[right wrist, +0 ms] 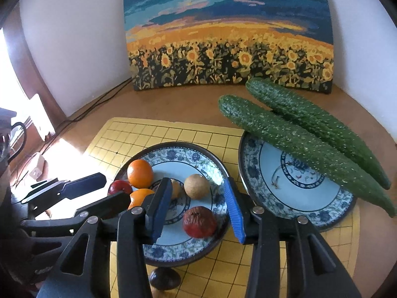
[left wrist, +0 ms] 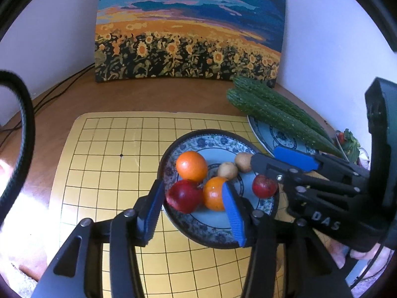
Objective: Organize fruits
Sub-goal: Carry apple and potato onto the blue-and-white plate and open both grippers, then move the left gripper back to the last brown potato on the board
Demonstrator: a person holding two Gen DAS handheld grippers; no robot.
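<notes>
1. Six fruits are seen on the footed plate [right wrist: 139, 250], which stands on the yellow grid mat [left wrist: 104, 149] near the mat's right edge: two oranges, two red fruits and two small brown fruits.
2. In the left wrist view, the far orange [left wrist: 191, 166] is touching the near red fruit [left wrist: 184, 196], and the near orange [left wrist: 214, 193] lies just beside both, toward the near-left rim of the plate.
3. The two brown fruits [left wrist: 227, 170] are found at the middle and far side of the plate; the wrinkled red fruit [right wrist: 199, 221] lies alone toward the near-right rim.
4. The second plate [right wrist: 297, 206] is placed just beside the first, at the right edge of the mat, and only two cucumbers [right wrist: 297, 141] are carried across it.
5. The left gripper [left wrist: 193, 206] is held spread wide over the near-left rim, around the near red fruit and the near orange, with nothing grasped.
6. The right gripper [right wrist: 197, 207] is also spread, over the wrinkled red fruit, and nothing is pinched in it; whether its pads touch the fruit cannot be told.
7. It is judged that the sorting is nearly finished: fruits are gathered on one plate, cucumbers on the other. No loose fruit is seen on the mat or on the wooden tabletop [left wrist: 153, 96].
8. Behind everything, a sunflower painting [left wrist: 191, 29] is leaned against the wall at the far edge of the tabletop.
</notes>
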